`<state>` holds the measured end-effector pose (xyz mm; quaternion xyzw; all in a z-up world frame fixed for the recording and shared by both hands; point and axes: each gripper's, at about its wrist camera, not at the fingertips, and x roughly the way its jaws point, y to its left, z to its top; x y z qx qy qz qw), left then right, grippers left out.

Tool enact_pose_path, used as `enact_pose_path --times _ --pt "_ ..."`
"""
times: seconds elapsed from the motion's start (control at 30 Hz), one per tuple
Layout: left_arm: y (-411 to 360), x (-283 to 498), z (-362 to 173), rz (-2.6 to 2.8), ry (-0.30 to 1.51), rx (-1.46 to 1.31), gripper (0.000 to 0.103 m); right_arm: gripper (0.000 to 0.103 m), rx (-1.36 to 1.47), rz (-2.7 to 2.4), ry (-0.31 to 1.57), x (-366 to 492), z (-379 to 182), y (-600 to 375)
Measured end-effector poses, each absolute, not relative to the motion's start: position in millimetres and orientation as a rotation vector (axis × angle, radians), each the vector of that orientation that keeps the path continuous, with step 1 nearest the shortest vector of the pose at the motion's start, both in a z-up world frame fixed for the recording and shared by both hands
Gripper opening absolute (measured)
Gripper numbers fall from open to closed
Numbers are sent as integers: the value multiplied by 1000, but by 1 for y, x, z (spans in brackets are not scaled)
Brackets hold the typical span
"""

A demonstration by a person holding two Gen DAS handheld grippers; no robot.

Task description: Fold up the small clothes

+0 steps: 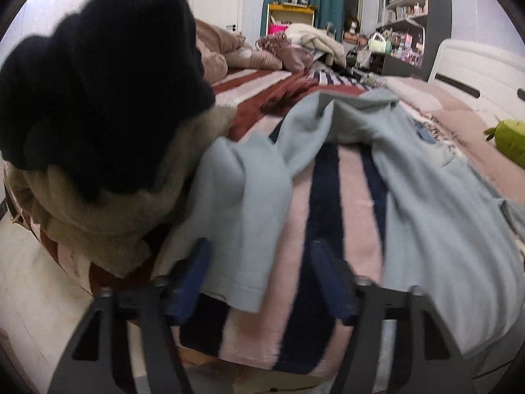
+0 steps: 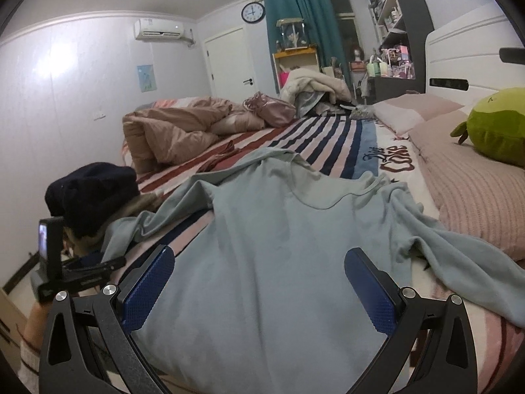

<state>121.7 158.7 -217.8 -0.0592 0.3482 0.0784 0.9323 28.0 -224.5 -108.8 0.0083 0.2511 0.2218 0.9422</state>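
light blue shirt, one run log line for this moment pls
light blue shirt spread on striped bed, unfolded | left claw open at sleeve | right claw open over hem

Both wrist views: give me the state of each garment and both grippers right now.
Light blue top: spread flat on the bed, unfolded, sleeves out.
Navy knit: piled on the beige garment.
Left gripper: open, at a sleeve.
Right gripper: open, over the hem.

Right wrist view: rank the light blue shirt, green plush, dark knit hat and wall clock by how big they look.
1. light blue shirt
2. dark knit hat and green plush: look alike, unranked
3. wall clock, though far off
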Motion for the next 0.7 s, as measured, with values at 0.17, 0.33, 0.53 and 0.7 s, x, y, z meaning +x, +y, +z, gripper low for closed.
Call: enact_pose_path --times 0.17,0.33,0.53,0.7 --pt "167 119 -217 151 691 -164 2 103 28 458 531 34 -112 -219" --pt "169 99 -178 84 539 -223 1 103 37 458 532 37 -112 -220" --pt "172 63 -113 -61 329 -296 1 103 66 464 521 35 -111 -227" --pt "156 45 -79 -185 255 -309 1 103 109 473 504 30 -109 -239"
